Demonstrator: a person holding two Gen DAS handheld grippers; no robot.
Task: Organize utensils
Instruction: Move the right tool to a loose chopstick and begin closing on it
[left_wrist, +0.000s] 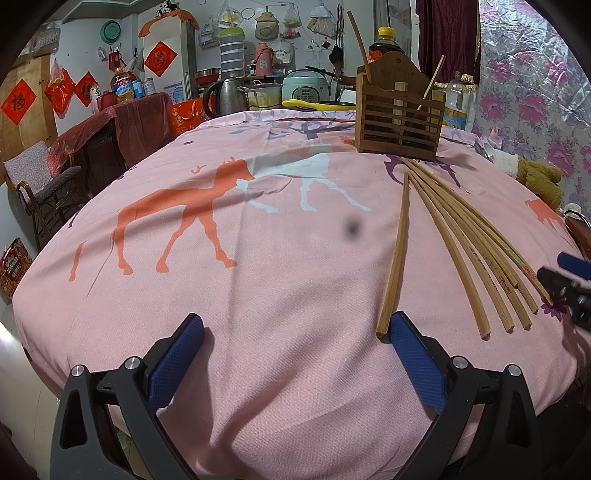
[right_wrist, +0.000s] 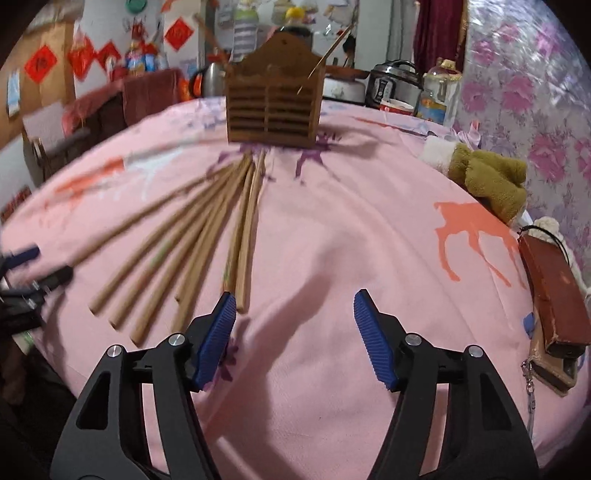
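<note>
Several wooden chopsticks (left_wrist: 458, 243) lie fanned out on the pink tablecloth (left_wrist: 258, 295), their far tips near a brown slatted wooden holder (left_wrist: 400, 118) that has two chopsticks standing in it. My left gripper (left_wrist: 295, 328) is open and empty; its right fingertip is beside the near end of the leftmost chopstick (left_wrist: 397, 251). In the right wrist view the chopsticks (right_wrist: 192, 243) lie left of centre below the holder (right_wrist: 273, 107). My right gripper (right_wrist: 295, 306) is open and empty, its left fingertip next to the rightmost chopsticks' ends. It shows at the right edge of the left wrist view (left_wrist: 565, 288).
A green plush toy (right_wrist: 487, 181) and a brown case with a key chain (right_wrist: 550, 310) lie on the table's right side. A kettle (left_wrist: 225, 96), rice cooker (left_wrist: 306, 88) and bottles (left_wrist: 456, 103) stand at the table's far edge. A chair (left_wrist: 44, 188) stands to the left.
</note>
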